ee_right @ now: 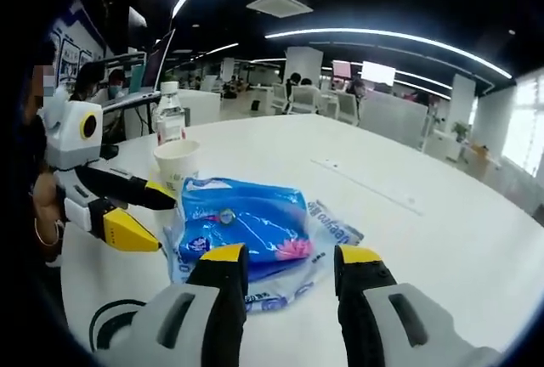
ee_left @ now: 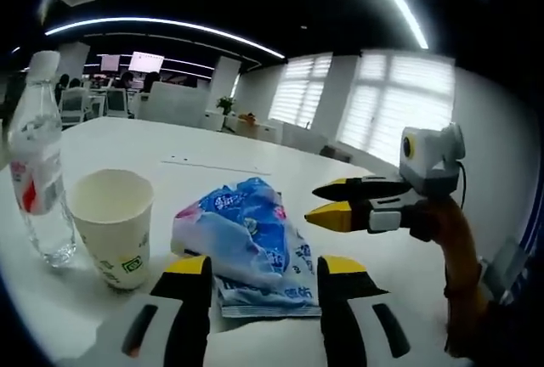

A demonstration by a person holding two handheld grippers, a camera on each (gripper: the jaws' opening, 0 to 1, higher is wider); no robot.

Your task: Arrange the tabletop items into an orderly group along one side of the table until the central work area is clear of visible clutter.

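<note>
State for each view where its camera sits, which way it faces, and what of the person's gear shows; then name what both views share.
Left gripper view: rides the left gripper, facing the blue packet, paper cup and water bottle; the right gripper enters from the right.
Right gripper view: rides the right gripper, facing the packet from the opposite side; the left gripper enters from the left.
Shared: packet, cup, bottle, white table.
</note>
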